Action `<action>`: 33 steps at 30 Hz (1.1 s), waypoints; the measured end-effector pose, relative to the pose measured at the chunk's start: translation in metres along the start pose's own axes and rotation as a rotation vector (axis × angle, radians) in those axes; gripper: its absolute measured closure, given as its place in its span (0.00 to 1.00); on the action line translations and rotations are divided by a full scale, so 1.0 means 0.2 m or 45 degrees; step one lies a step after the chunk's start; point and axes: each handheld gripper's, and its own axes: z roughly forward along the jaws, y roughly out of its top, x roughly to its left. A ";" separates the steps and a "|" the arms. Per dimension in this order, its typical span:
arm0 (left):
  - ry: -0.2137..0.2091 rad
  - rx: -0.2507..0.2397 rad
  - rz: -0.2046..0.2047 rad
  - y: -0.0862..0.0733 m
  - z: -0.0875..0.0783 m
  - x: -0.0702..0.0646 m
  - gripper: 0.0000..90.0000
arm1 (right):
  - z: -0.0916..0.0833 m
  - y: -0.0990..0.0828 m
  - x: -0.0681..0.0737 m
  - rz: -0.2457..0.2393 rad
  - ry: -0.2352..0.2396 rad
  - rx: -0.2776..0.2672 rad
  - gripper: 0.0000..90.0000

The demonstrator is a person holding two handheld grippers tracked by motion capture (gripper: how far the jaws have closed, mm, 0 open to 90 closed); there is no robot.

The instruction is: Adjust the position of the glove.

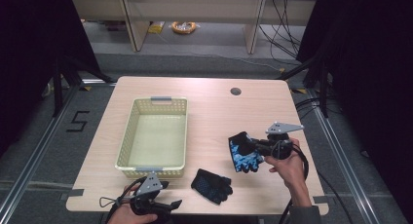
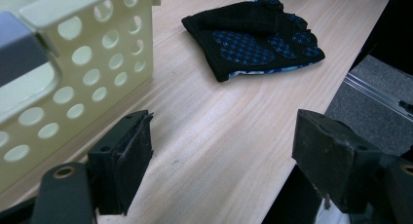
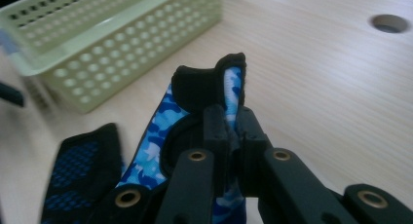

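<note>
Pale wood table (image 1: 209,112), grey floor (image 1: 204,44)

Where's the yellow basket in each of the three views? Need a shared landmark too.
High view: the basket sits left of centre on the table, with nothing in it.
Left gripper view: its perforated wall is at upper left, beside the left jaw.
Right gripper view: it lies across the upper left, beyond the clamped blue glove.
Shared landmark: the black glove, lying flat near the basket's corner.
</note>
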 end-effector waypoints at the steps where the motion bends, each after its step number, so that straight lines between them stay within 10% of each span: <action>1: 0.000 0.000 0.000 0.00 0.00 0.00 0.24 | 0.00 0.00 0.00 0.000 0.000 0.000 0.96; 16: 0.003 0.012 0.005 0.00 -0.01 0.01 0.24 | 0.23 0.01 0.29 -0.328 0.412 0.190 0.96; 33: 0.002 0.014 -0.010 0.00 0.00 0.01 0.24 | 0.43 -0.02 0.32 -0.419 0.553 0.325 0.95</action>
